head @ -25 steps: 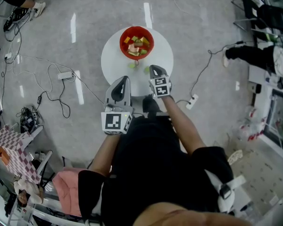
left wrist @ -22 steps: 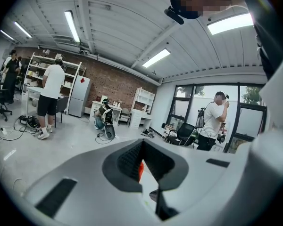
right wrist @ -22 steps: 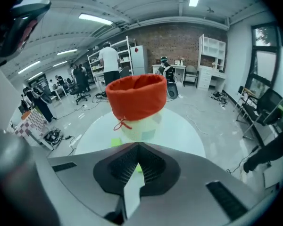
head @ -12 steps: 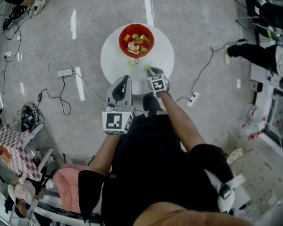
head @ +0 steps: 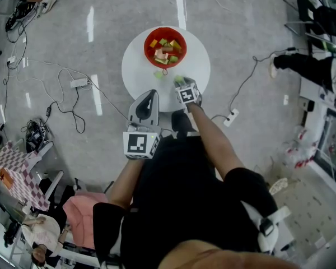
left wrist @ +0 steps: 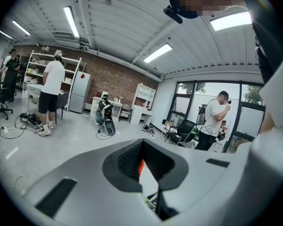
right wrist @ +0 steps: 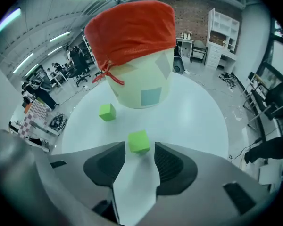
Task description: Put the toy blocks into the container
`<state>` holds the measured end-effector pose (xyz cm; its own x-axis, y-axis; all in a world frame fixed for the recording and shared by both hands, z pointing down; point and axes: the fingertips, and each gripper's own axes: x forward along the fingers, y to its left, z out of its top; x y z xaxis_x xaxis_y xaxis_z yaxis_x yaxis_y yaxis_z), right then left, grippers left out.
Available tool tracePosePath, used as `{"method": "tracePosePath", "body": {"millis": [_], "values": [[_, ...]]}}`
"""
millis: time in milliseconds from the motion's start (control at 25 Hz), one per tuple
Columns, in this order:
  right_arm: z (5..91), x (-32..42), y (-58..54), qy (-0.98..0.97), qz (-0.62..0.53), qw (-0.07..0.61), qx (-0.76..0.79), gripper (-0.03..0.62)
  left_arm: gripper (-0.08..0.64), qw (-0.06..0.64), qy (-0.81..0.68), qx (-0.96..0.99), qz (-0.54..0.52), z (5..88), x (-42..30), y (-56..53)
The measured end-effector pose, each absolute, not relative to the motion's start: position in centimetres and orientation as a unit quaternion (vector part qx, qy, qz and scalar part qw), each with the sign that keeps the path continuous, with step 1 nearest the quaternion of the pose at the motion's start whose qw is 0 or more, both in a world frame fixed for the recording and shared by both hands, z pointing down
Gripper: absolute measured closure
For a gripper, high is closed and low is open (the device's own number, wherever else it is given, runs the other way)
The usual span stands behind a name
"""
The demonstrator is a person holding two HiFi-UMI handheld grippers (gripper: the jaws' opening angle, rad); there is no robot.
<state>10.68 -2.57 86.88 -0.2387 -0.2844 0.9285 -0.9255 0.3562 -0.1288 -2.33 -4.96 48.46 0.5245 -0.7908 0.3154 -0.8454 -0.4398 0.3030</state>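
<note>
A red bowl (head: 164,47) holding several coloured blocks stands at the far side of the round white table (head: 197,66). In the right gripper view the bowl (right wrist: 132,29) rises just behind two green blocks. The nearer green block (right wrist: 139,141) lies on the table between the tips of my right gripper (right wrist: 139,149), whose jaws are opening and do not press on it. The other green block (right wrist: 107,112) lies further left. My left gripper (head: 147,97) hangs at the table's near edge with its jaws together and nothing in them.
Cables and a power strip (head: 78,83) lie on the floor left of the table. Another power strip (head: 231,117) lies to its right. People, chairs and shelves stand around the room's edges.
My right gripper has moved forward over the table to the nearer green block. Its jaws have spread around it. The left gripper has stayed in place.
</note>
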Motion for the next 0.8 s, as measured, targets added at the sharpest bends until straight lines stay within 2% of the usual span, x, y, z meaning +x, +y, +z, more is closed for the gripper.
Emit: {"method": "tracePosePath", "body": {"millis": [160,240,440,600,800], "values": [[87.5,11.2,-2.5,-0.692,0.358,0.456,0.431,0.422,0.563,0.218,-0.485,0.845,0.063,48.4,-2.3,-4.8],[87.6,11.2,-2.6,-0.693,0.352,0.457,0.433,0.46,0.563,0.219,-0.486,0.844,0.064,48.6,-2.4,-4.9],[86.7,10.2,-2.4,-0.702,0.361,0.45,0.417,0.465,0.563,0.218,-0.488,0.843,0.065,48.7,-2.7,-5.2],[82.8,9.2,-2.9,-0.718,0.363,0.419,0.421,0.465,0.563,0.218,-0.492,0.841,0.058,48.3,-2.9,-5.6],[75.5,7.7,-3.5,-0.769,0.306,0.372,0.421,0.465,0.564,0.211,-0.496,0.841,0.051,48.1,-3.2,-5.9]]}}
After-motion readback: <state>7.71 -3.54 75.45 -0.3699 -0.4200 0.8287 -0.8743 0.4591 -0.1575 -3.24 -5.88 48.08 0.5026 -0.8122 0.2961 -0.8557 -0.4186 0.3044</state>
